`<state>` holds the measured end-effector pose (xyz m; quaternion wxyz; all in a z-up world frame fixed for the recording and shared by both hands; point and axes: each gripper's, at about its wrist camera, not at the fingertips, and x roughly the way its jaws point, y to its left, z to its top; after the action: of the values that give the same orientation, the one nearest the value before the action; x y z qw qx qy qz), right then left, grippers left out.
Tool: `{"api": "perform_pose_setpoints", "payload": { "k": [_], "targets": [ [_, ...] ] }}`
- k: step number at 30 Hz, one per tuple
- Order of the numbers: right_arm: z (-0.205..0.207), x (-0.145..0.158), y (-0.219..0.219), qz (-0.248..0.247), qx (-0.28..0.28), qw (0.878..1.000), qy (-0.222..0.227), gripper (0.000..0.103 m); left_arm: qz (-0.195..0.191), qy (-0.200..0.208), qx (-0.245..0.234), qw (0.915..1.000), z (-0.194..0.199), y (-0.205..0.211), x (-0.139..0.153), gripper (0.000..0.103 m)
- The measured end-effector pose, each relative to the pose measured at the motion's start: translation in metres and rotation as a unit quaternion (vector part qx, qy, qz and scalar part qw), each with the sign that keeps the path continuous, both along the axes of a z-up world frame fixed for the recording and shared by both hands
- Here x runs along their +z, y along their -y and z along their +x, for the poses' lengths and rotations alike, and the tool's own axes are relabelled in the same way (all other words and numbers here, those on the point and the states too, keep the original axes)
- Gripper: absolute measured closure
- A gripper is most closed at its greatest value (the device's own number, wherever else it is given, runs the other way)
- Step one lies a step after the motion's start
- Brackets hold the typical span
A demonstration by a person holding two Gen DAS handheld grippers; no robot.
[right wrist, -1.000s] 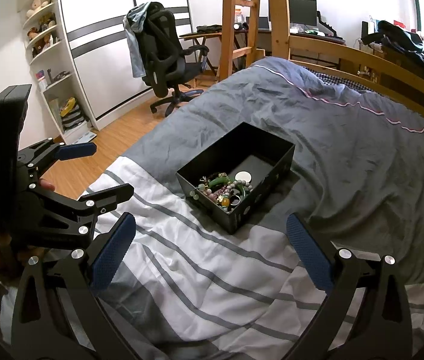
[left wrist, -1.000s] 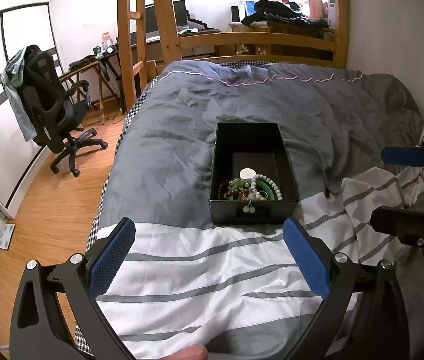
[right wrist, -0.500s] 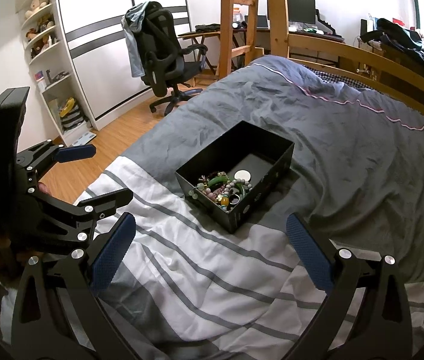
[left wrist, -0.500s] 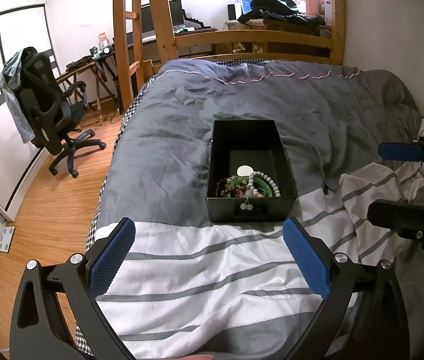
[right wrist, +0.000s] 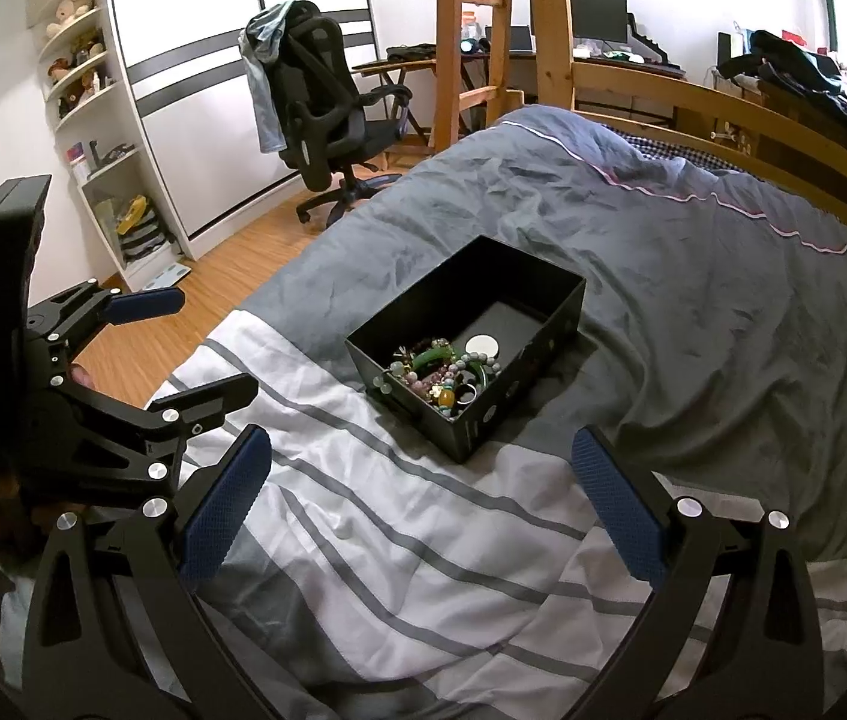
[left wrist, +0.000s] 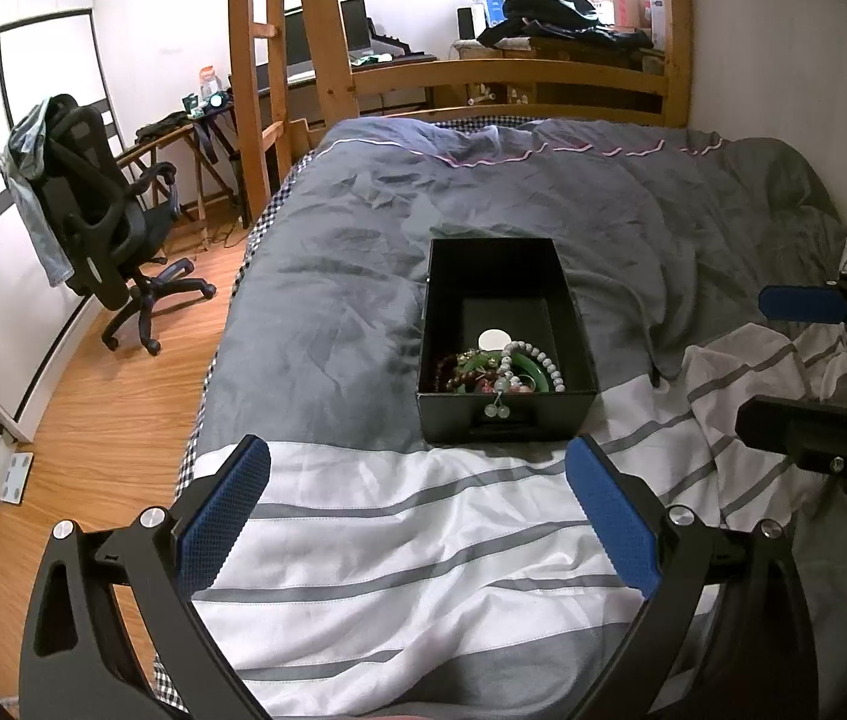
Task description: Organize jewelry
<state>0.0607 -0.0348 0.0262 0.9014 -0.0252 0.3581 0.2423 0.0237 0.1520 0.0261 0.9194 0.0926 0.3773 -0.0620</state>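
Bedroom, looking down a wooden-framed bed under a crumpled grey duvet (left wrist: 483,192), with a white sheet with grey stripes (left wrist: 393,516) lying nearest the cameras. Sitting near the seam where the two cloths meet: an open black rectangular box (left wrist: 504,420), holding a tangled heap of beaded bracelets (left wrist: 495,369) bunched at its near end, along with a green bangle (left wrist: 522,360) and a small white round disc (left wrist: 494,338). Dangling over the near wall: the tail of a pale bead strand (left wrist: 498,405).

Hovering short of the box on the striped sheet, the left gripper (left wrist: 417,450) and the right gripper (right wrist: 420,438), both with fingers spread wide and holding nothing, both well apart from the jewelry.

Fitting two readings equally: pieces gathered into the box, or a pile waiting to be sorted out of it (nothing lying loose on the bed either way).

For any work in that heap, probably paying to be coming in from above, pinching one strand at its free side, not the knotted middle, and steadying the light box against sliding on soft bedding.

Standing in the way: the tall box walls, the interlocked beads, the draped tail likely snagging. Staying clear of everything: a black office chair (left wrist: 105,228) with a garment over it, off on the wooden floor.
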Motion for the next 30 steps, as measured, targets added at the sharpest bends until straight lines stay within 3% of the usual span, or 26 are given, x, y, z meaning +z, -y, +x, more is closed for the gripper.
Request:
{"api": "perform_pose_setpoints", "payload": {
  "k": [30],
  "targets": [
    [0.0013, -0.0034, -0.001, -0.004, -0.003, 1.0, -0.006, 0.004, 0.002, -0.001, -0.02, 0.9998, -0.0033, -0.0036, -0.0009, 0.006]
  ]
}}
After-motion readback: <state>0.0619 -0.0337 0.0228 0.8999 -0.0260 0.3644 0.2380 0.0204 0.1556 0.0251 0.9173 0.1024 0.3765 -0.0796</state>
